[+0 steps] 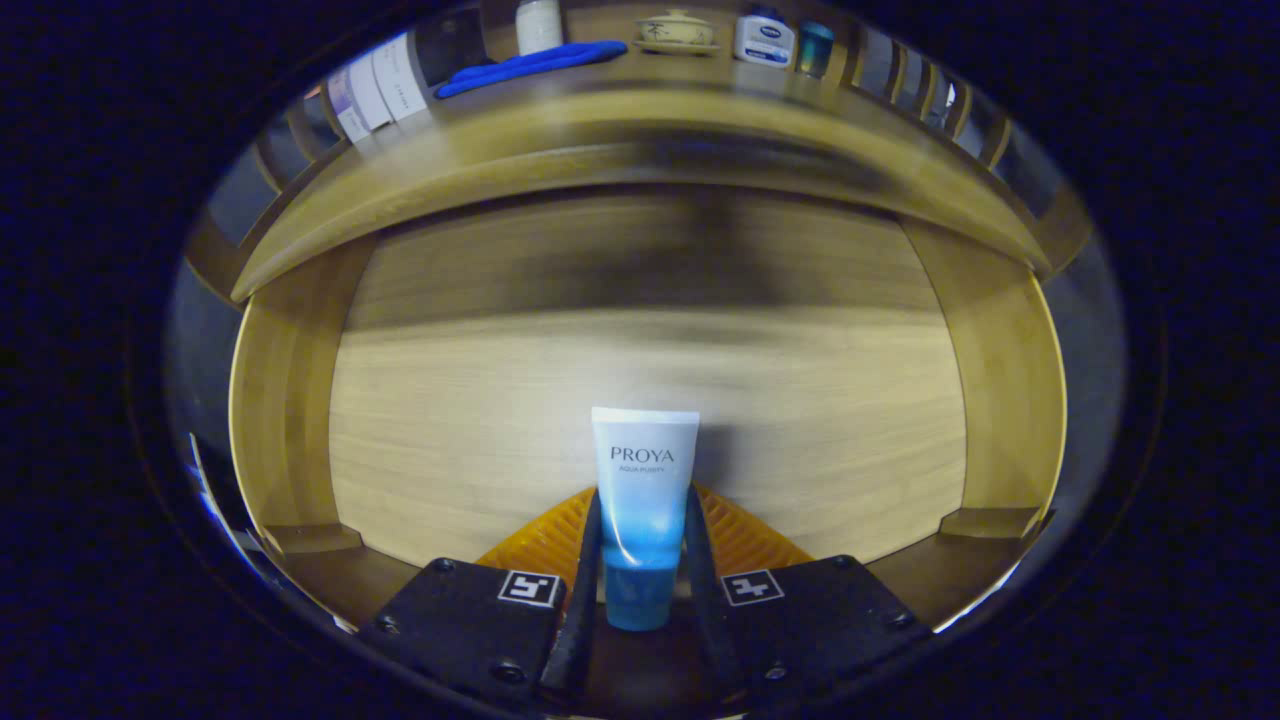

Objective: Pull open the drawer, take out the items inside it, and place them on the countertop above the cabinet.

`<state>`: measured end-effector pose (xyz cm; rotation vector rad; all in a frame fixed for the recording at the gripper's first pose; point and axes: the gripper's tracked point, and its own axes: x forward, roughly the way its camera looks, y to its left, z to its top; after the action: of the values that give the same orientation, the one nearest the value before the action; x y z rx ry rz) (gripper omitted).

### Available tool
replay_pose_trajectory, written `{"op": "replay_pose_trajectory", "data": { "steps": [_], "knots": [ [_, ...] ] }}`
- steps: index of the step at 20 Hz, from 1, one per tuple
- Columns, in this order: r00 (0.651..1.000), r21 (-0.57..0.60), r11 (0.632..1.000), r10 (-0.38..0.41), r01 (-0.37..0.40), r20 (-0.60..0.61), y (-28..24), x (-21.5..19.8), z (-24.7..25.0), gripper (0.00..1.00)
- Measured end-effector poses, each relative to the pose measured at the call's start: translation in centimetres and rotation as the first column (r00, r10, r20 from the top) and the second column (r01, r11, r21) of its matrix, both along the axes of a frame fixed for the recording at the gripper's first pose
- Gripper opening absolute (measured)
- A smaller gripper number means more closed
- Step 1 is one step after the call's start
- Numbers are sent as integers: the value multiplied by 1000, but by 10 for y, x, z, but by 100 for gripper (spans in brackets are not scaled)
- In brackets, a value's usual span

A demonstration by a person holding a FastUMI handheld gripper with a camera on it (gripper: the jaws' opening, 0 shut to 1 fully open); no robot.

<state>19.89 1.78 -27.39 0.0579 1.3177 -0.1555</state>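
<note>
Tongs [643, 560] clamp the blue-and-white tube [643, 500], both fingers [583, 580] pressing its sides above the open drawer [640, 400]. Beyond them on the countertop [600, 120] sit a blue cloth [530, 62], a lidded bowl [677, 30] and a white jar [765, 40].

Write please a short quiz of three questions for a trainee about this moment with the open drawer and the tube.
1. True or false: the claw is shut on the blue-and-white cosmetic tube.
2. Which lies on the countertop above the open drawer? A) blue cloth B) red cup C) spoon
3. Fill in: under the tube, between the fingers, shows an ______ ribbed object.

Key:
1. True; both fingers press on its sides, cap end toward the claw.
2. A; the blue cloth lies beside a white bottle and a lidded ceramic bowl.
3. orange.
</note>
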Motion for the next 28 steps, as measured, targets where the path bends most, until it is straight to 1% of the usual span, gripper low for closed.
{"op": "replay_pose_trajectory", "data": {
  "steps": [7,14,21,28],
  "knots": [
    [996,0,1000,-3,3,86,-14,12,47,45],
    [986,10,1000,26,-28,163,-15,25,99,45],
    [973,-14,1000,-6,9,230,-25,61,142,45],
    [972,-5,999,-42,45,232,-21,104,157,45]
  ]
}}
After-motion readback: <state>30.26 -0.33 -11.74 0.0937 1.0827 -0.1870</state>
